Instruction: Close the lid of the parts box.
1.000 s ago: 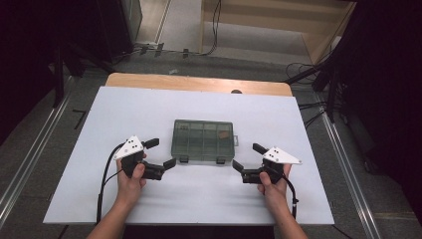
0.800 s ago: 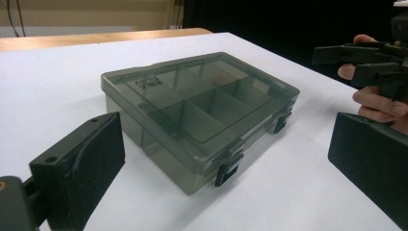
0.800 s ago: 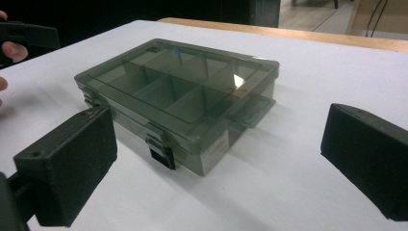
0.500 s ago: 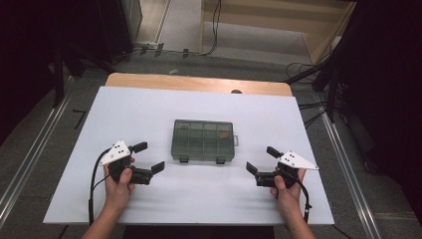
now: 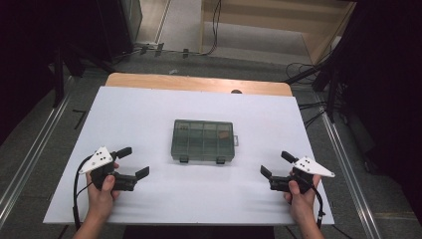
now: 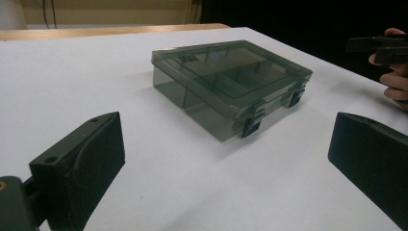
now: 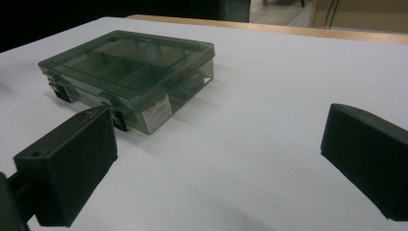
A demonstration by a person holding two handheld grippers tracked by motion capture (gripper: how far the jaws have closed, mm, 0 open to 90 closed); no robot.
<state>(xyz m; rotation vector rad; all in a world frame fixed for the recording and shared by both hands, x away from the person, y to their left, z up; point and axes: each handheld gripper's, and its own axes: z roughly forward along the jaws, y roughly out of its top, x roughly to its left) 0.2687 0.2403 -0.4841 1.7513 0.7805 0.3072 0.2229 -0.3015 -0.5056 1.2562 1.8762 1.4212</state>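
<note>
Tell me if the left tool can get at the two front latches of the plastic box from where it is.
Probably yes. The left tool is open and points toward the box, with bare white table between them. The latches face the person's side, uncovered.

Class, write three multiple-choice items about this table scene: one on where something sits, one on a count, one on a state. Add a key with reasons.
1. Where is the compartment box?
A. middle of the white table, between both tongs
B. on the floor
C. inside the left tongs

2. How many black latches are on its front?
A. none
B. two
C. five

3. What state is its lid in?
A. removed
B. propped upright
C. closed flat

Key: 1 A, the high view shows it between the left and right tongs; 2 B, the left gripper view shows two; 3 C, the lid lies flat.
</note>
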